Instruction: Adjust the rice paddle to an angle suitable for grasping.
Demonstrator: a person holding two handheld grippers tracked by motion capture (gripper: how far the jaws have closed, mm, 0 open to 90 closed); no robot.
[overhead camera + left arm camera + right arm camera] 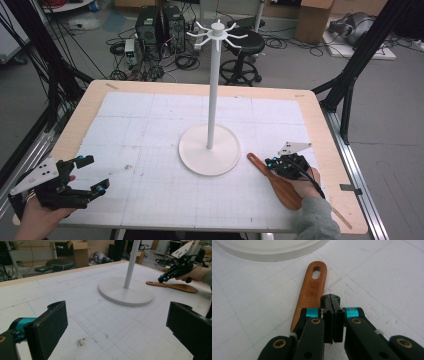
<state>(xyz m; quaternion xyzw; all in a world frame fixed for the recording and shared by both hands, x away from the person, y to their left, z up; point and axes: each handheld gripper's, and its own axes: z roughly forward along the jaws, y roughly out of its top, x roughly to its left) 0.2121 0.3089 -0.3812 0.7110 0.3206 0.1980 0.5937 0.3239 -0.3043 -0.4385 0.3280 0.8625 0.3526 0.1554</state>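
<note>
1. The wooden spatula (276, 181) lies flat on the white mat (150, 150), at four o'clock from the stand's round base (210, 150), its slotted handle end nearest the base.
2. The right gripper (332, 301) hovers just over its handle, jaws pressed together, gripping nothing.
3. The left gripper (90, 175), at eight o'clock, gapes wide and empty.

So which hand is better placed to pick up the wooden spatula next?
The right. The right gripper hovers just above the wooden spatula, jaws shut with nothing between them, so it must open first. The left gripper is open but far across the table, left of the stand.
</note>
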